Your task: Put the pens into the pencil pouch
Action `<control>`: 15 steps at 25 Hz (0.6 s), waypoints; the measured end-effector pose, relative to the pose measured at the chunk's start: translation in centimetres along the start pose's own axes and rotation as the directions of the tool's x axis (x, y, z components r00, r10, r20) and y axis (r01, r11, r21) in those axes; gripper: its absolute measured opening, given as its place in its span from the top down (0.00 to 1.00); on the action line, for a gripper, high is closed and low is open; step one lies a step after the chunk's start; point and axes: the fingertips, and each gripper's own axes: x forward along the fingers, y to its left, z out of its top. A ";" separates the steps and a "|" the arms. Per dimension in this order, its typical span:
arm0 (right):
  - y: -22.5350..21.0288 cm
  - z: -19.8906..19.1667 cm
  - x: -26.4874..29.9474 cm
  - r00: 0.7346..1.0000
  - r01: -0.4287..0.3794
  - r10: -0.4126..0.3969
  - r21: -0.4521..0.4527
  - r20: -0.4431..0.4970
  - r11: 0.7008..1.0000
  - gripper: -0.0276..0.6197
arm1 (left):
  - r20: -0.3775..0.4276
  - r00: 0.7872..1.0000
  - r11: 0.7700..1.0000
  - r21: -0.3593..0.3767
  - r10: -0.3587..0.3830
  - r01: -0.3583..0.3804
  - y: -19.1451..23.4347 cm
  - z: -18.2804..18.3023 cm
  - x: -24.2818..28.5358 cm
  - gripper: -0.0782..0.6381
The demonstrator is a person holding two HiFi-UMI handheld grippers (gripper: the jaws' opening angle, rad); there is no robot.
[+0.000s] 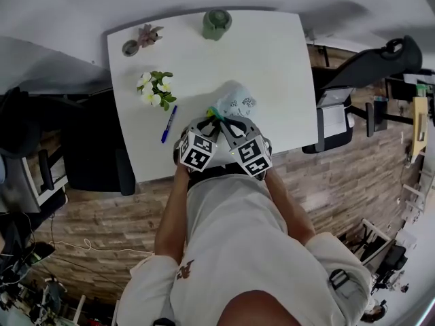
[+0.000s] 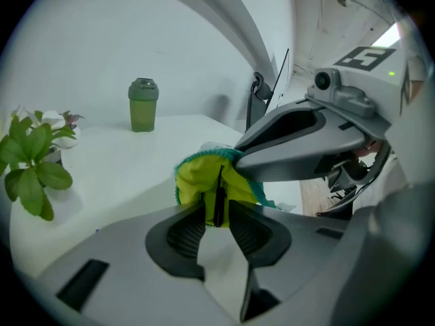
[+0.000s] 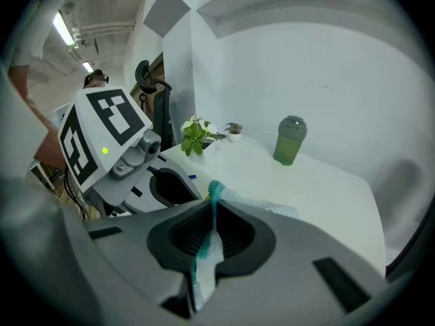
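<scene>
**Q:** Head view first: how are the arms set?

**A:** Both forearms reach forward from bent elbows and come together at the near edge of the white table. The left gripper and right gripper sit side by side, tilted down, with their tips meeting at the pencil pouch.

**Q:** Where is the pouch, and which way does it face?

**A:** It lies on the table straight ahead of the person, just beyond the jaws. Its teal-edged mouth is turned toward the grippers and shows the yellow lining.

**Q:** What are the jaws doing?

**A:** In the right gripper view, the jaws are clamped together on the pouch's teal rim. In the left gripper view, the jaws stand slightly apart. What looks like a black pen stands between them without touching either pad.

**Q:** How does it point?

**A:** Its long axis runs along the gap between the jaws, and its far end is inside the yellow opening. A blue pen lies to the left near the plant, slanting away from the person.
</scene>
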 end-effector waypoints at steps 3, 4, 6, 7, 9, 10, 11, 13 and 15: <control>0.8 0.5 0.4 1.000 -0.018 0.018 -0.017 0.002 1.000 0.92 | 0.018 0.999 0.999 -0.017 0.030 -0.030 0.7 -0.3 -1.4 0.72; 1.0 0.6 0.5 1.000 -0.024 0.024 -0.023 0.002 0.999 0.92 | 0.025 0.999 0.999 -0.023 0.042 -0.041 0.9 -0.5 -1.9 0.71; 1.6 1.0 0.8 0.999 -0.037 0.037 -0.035 0.003 0.999 0.92 | 0.040 0.997 0.997 -0.035 0.069 -0.068 1.5 -0.8 -3.0 0.70; 1.9 1.1 0.9 0.999 -0.042 0.043 -0.041 0.004 0.998 0.92 | 0.048 0.995 0.996 -0.040 0.086 -0.084 1.8 -1.0 -3.6 0.69; 2.4 1.4 1.2 0.999 -0.053 0.053 -0.052 0.006 0.997 0.92 | 0.061 0.991 0.992 -0.050 0.121 -0.118 2.4 -1.5 -4.8 0.68; 2.6 1.5 1.3 0.998 -0.057 0.057 -0.058 0.006 0.997 0.92 | 0.065 0.988 0.989 -0.056 0.138 -0.135 2.7 -1.8 -5.3 0.68; 2.9 1.6 1.4 0.998 -0.061 0.061 -0.062 0.006 0.996 0.92 | 0.068 0.985 0.986 -0.063 0.156 -0.152 3.1 -2.2 -5.9 0.68; 3.4 1.8 1.7 0.998 -0.069 0.069 -0.070 0.005 0.995 0.92 | 0.069 0.979 0.979 -0.079 0.193 -0.188 3.9 -3.1 -6.9 0.68; 3.8 2.0 2.0 0.997 -0.076 0.076 -0.077 0.004 0.994 0.92 | 0.066 0.971 0.970 -0.095 0.229 -0.222 4.8 -4.0 -7.8 0.68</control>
